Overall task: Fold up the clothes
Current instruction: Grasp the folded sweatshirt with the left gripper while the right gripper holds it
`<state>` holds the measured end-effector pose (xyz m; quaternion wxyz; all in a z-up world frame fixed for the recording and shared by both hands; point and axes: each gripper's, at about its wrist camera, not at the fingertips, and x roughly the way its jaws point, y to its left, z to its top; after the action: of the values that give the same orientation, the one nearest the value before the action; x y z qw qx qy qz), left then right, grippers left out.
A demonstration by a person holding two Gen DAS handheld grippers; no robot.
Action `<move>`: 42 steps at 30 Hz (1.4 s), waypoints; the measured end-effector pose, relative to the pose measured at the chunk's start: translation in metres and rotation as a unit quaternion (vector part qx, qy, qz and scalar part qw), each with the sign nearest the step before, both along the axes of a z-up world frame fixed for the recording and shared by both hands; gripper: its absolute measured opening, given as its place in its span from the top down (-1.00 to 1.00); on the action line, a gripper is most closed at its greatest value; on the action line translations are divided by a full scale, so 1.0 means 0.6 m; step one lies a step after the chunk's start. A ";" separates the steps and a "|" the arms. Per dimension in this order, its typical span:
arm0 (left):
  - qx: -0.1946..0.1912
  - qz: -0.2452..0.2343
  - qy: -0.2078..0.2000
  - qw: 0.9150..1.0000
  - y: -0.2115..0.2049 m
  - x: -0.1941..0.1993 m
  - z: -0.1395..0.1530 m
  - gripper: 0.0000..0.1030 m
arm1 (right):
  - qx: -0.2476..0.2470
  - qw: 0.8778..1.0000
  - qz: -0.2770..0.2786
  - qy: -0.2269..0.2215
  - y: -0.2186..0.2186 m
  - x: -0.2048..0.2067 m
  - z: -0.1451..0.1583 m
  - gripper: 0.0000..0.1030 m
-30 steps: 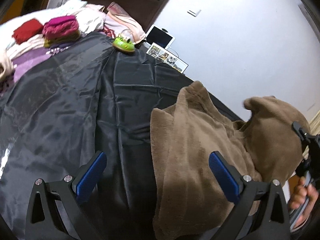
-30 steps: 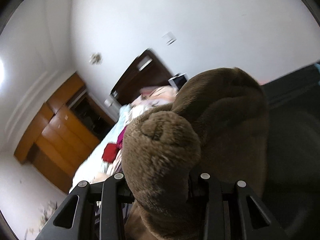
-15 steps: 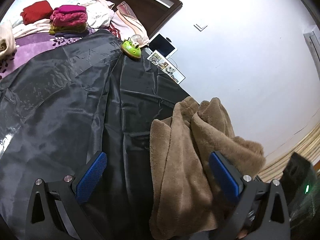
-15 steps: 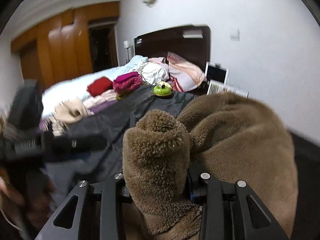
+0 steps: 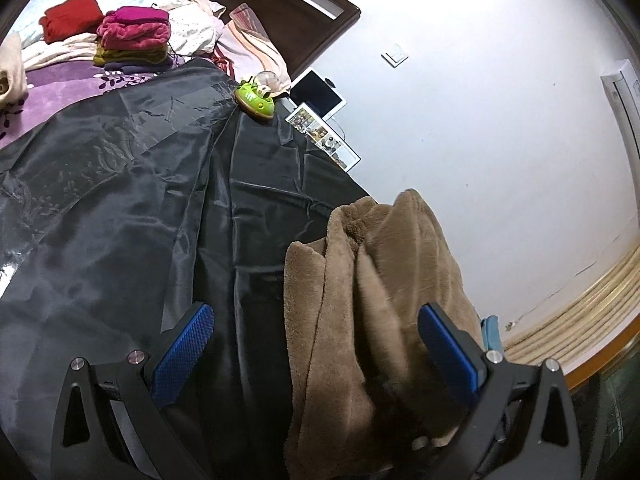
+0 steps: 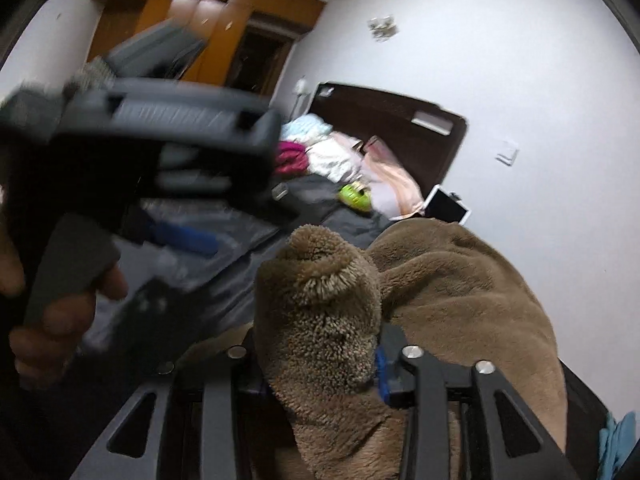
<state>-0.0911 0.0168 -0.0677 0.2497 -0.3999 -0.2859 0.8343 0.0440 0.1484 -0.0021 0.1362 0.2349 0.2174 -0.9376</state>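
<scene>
- Right tongs (image 6: 320, 376) clamp a bunched edge of the brown fleece garment (image 6: 460, 280).
- Left tongs (image 5: 316, 344) gape wide, empty, the garment heaped between their pads on the black sheet (image 5: 120, 220).
- Folding looks barely begun; smoothing and every fold remain.

- A home bedroom: a bed (image 5: 72, 92) with a dark wooden headboard (image 5: 272, 12) stands against a white wall.
- Pillows (image 5: 256, 48) and folded clothes (image 5: 132, 36) lie on it.
- An orange wooden wardrobe (image 6: 192, 20) fills the far corner.
</scene>
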 end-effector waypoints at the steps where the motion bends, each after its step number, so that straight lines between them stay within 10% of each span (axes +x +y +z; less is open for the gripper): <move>1: 0.000 0.001 -0.002 1.000 -0.001 -0.001 -0.001 -0.99 | -0.002 1.000 0.007 -0.005 -0.001 0.000 -0.001 0.00; 5: 0.001 0.000 -0.004 1.000 -0.001 -0.002 -0.004 -0.99 | -0.027 0.998 0.041 -0.043 -0.004 -0.005 0.001 -0.62; 14: -0.006 -0.010 -0.003 1.000 0.008 -0.003 -0.008 -0.99 | -0.190 0.969 0.128 -0.089 0.083 0.050 0.061 -0.62; 27: 0.069 -0.081 -0.014 0.994 0.032 0.013 0.006 -0.99 | -0.239 0.968 -0.062 -0.039 0.258 0.098 0.058 -0.62; 42: 0.111 -0.151 -0.071 0.980 0.086 0.020 0.029 -0.99 | -0.246 0.963 -0.107 -0.028 0.300 0.093 0.034 -0.65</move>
<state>-0.0790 0.0687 -0.0502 0.3946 -0.4664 -0.3305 0.7194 0.0996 0.3284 0.0184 0.0945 0.2419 -0.0504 -0.9644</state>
